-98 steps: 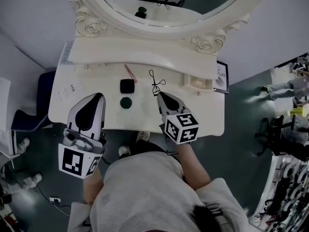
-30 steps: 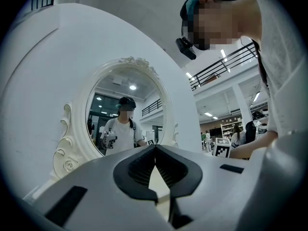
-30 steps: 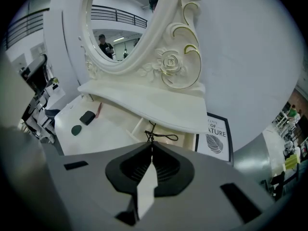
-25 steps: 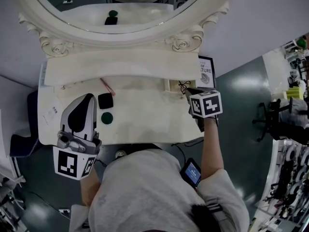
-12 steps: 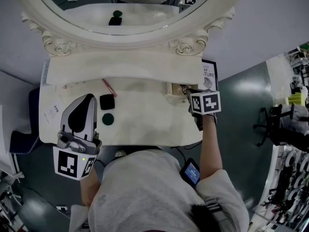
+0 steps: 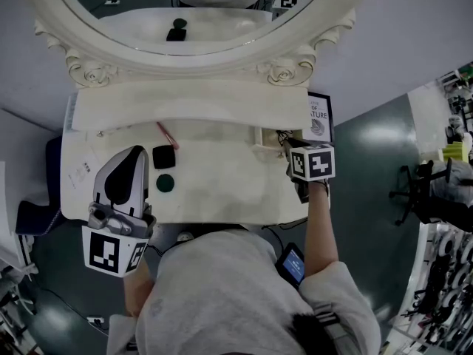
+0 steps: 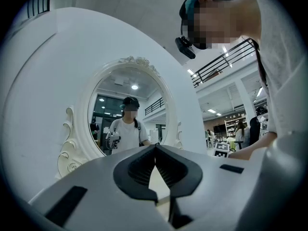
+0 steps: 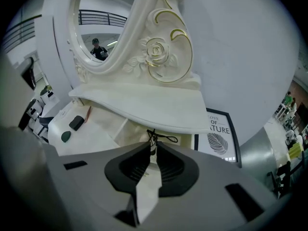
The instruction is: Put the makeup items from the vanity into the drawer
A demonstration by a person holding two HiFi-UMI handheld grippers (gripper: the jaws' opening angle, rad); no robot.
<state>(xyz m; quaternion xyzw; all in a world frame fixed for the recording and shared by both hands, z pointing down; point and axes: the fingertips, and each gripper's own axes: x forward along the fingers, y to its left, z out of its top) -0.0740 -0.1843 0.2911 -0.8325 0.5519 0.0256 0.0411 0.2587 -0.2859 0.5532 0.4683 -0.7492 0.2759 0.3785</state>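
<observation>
My right gripper (image 6: 285, 142) hovers at the small open drawer (image 6: 263, 136) on the vanity's right side. A thin black wire eyelash curler (image 8: 161, 137) sits pinched at its tips (image 8: 153, 148), over the drawer (image 8: 126, 128), and the jaws are starting to open. On the tabletop to the left lie a black square compact (image 6: 162, 156), a dark green round case (image 6: 164, 182) and a pink pencil (image 6: 167, 134). My left gripper (image 6: 137, 152) rests shut and holding nothing, just left of the compact; its tips (image 7: 155, 147) point at the mirror.
An oval mirror (image 6: 185, 21) with a carved frame stands over a raised shelf (image 6: 185, 103) at the back. A framed print (image 6: 319, 117) leans on the wall to the right. A paper card (image 6: 80, 173) lies at the table's left end.
Since the earliest frame my right gripper has carried the eyelash curler from mid-table to the drawer at the right. Over the last second it barely shifts. The left gripper stays still.
</observation>
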